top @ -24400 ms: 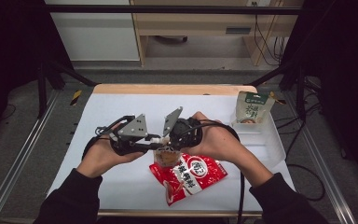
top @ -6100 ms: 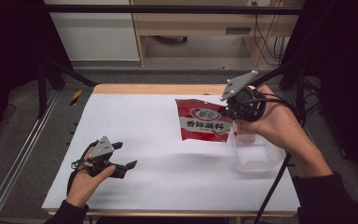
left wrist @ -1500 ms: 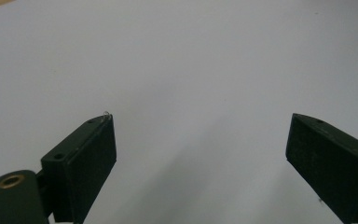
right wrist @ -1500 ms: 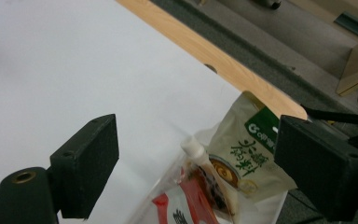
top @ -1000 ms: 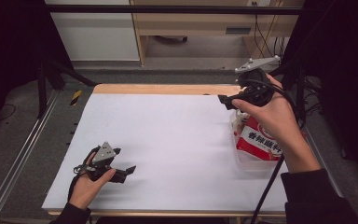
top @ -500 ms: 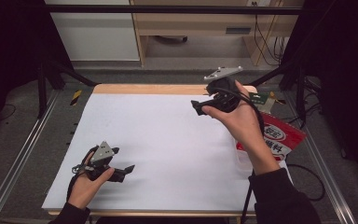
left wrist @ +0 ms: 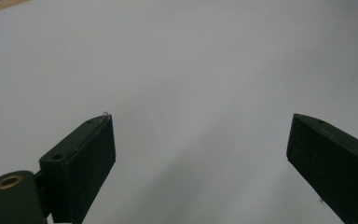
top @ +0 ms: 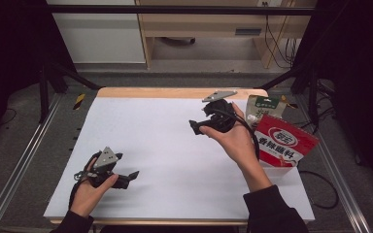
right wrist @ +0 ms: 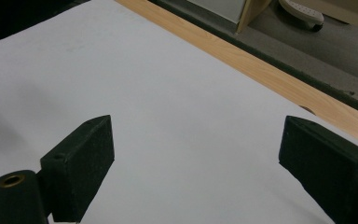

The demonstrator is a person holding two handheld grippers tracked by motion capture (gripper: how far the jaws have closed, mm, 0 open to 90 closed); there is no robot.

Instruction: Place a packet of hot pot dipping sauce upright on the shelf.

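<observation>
Bright, evenly lit table [top: 165, 141], dark surroundings, soft focus.

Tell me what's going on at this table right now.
A person holds a gripper in each hand over a white table. The right gripper, jaws open and empty, hangs above the far middle of the table. Beside it at the right edge, a red packet stands in a clear container, next to a green and white packet. The left gripper sits low at the near left, jaws open, holding nothing.

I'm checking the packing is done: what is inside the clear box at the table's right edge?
The red packet stands tilted in the clear box, its top sticking out. The green packet stands behind it; its lower part is hidden, so anything beneath stays unseen.
</observation>
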